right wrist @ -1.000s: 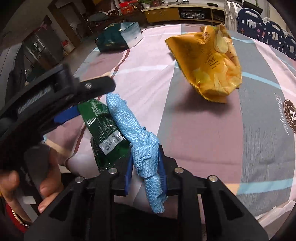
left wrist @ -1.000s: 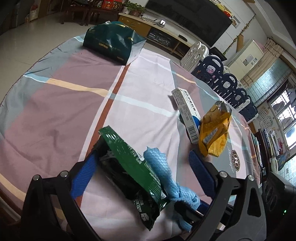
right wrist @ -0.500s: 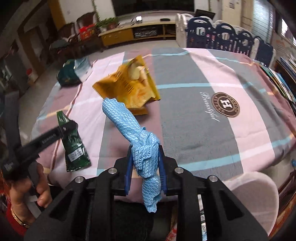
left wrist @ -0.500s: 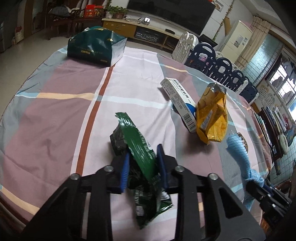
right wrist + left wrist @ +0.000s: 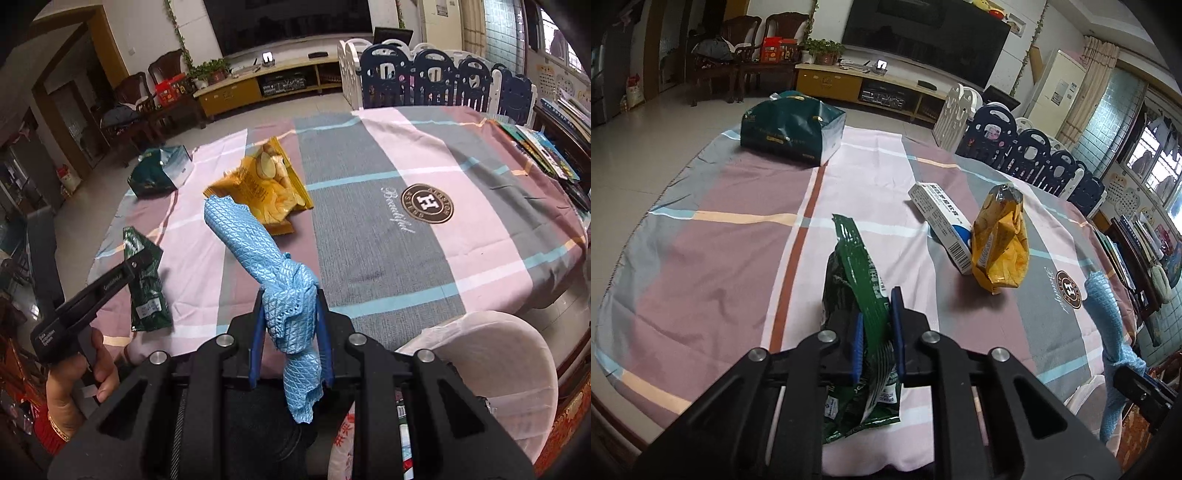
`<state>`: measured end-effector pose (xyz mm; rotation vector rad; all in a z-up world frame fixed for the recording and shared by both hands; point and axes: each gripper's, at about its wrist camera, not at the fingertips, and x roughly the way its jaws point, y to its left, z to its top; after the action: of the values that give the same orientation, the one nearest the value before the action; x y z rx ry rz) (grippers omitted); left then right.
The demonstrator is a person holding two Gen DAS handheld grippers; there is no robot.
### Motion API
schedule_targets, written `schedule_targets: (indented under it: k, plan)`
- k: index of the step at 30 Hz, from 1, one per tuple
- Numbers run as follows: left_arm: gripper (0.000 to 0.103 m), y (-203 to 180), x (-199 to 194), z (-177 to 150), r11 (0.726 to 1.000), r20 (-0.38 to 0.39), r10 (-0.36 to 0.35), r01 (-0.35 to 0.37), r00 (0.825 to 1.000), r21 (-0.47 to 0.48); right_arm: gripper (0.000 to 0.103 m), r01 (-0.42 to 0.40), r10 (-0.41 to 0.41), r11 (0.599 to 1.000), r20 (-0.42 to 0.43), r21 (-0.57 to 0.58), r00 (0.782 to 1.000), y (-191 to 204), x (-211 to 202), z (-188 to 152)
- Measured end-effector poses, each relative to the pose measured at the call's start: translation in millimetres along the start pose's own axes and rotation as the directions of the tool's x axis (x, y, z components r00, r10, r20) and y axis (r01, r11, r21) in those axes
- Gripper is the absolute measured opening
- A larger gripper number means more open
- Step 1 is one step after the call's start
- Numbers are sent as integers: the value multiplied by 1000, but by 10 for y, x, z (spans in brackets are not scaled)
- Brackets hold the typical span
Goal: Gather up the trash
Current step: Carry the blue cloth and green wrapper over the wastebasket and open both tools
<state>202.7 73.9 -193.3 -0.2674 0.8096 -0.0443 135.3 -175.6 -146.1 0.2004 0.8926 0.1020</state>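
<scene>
Taking the yellow chip bag (image 5: 1001, 243) on the striped tablecloth (image 5: 738, 258) as landmark: far to its left and toward the back sits a dark green gift bag (image 5: 792, 133). Nearer and left of the chip bag, the left gripper (image 5: 877, 332) is clenched on a green snack wrapper (image 5: 857, 280), the crinkled foil pinched between both blue pads (image 5: 897, 332) with its top sticking up past the fingertips and its lower end hanging below them; the wrapper's print is too creased to read. Touching the chip bag's left side lies a white carton (image 5: 942, 221), its near end partly covered by the bag. To the chip bag's right and closer, the right gripper (image 5: 290, 325) grips a knotted blue cloth (image 5: 258, 258), the knot wedged between the jaws, one end standing up and the other drooping. Below it, a white-lined bin (image 5: 517, 354) is cut off by the gripper body, so its contents are hard to make out.
</scene>
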Motion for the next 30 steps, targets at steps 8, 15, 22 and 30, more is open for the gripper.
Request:
schedule_targets:
  k: [8,15,22,30]
  plan:
    - [14,-220,-592,-177,995,52,-6,1,999,99,26,9,-10,1000,48,20,999,-129,-416,-130]
    - [14,-462,-976,-183,990,89,-34,21,995,141,26,95,-98,995,88,39,991,-481,-863,-268]
    - [14,-839,-1240,-311,972,82,-98,78,992,222,26,190,-197,977,65,96,978,-978,-1186,-554]
    - [14,-1259,-1354,-515,941,34,-173,155,984,302,26,241,-237,960,-41,145,971,-1302,-1137,-974]
